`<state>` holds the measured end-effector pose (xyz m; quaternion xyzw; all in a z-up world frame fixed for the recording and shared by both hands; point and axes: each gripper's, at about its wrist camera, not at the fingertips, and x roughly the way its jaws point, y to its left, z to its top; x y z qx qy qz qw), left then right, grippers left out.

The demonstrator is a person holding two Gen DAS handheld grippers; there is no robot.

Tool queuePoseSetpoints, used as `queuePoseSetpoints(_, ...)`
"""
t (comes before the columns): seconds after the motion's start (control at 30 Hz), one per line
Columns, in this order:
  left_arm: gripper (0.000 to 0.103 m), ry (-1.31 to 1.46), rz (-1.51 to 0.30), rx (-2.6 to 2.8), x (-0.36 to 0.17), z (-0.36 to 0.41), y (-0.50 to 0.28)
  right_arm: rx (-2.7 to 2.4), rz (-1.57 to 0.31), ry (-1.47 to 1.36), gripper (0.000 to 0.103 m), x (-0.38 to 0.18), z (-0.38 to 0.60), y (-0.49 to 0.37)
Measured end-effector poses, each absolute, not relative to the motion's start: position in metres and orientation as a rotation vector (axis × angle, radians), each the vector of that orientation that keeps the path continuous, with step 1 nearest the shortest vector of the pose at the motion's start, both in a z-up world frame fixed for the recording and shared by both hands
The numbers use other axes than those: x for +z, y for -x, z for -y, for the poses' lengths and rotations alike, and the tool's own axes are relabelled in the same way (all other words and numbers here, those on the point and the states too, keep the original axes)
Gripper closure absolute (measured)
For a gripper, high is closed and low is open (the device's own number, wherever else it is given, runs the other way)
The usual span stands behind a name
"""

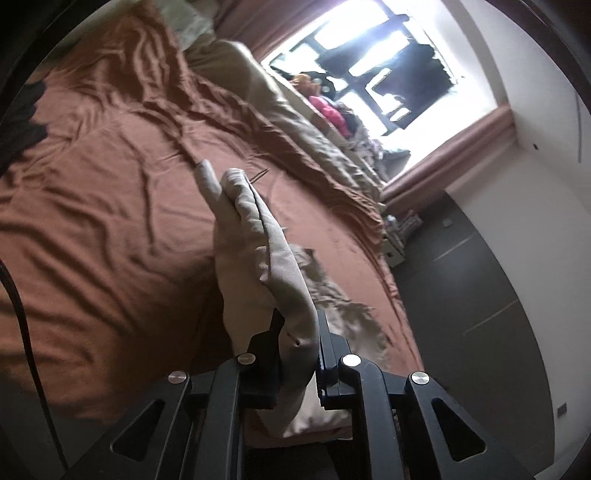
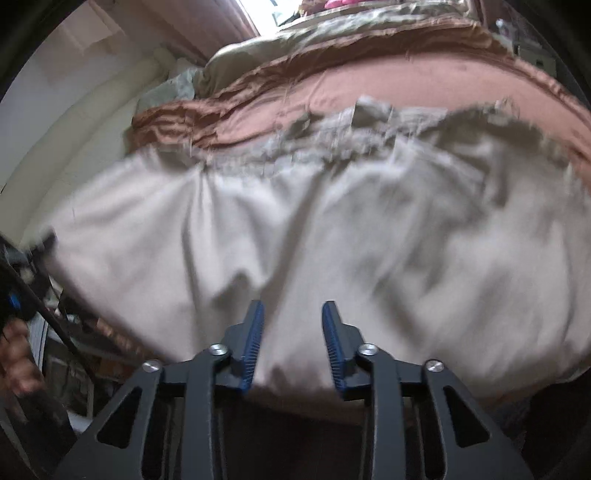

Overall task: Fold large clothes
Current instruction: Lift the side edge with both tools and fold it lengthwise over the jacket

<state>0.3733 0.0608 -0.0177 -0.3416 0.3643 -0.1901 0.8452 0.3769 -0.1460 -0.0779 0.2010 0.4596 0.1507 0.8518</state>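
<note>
Two grippers were in view: the left gripper (image 1: 299,328), its two fingers closed on cloth, and the right gripper (image 2: 292,325), its two fingers apart. One pale beige garment (image 2: 295,240) lay over the near edge of one bed (image 1: 92,184), a fold of it raised. The bed carried one brown sheet (image 2: 369,92) and one tan quilt (image 1: 295,110) bunched along its far edge. One window (image 1: 369,66) stood beyond, with two pink curtains, one (image 1: 258,26) at each side. One black cable (image 1: 18,314) crossed the bed's left edge.
</note>
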Motion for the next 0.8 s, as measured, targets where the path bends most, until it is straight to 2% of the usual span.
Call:
queuePoseSetpoints(0.27,0.09,0.678,-0.738,-0.507,0.029,-0.011,-0.387,0.329,-1.043,-0.474,0.1,-0.129,0.139,-0.375)
queuePoseSetpoints(0.57,0.091,0.576,-0.744,-0.618,0.064,0.068,-0.405,0.404,-1.037,-0.527,0.1,-0.125,0.161,-0.371)
queuePoseSetpoints(0.8,0.091,0.518,-0.779,-0.708,0.078,0.139,-0.429,0.338,-0.911,-0.642,0.1,-0.099,0.243,-0.343)
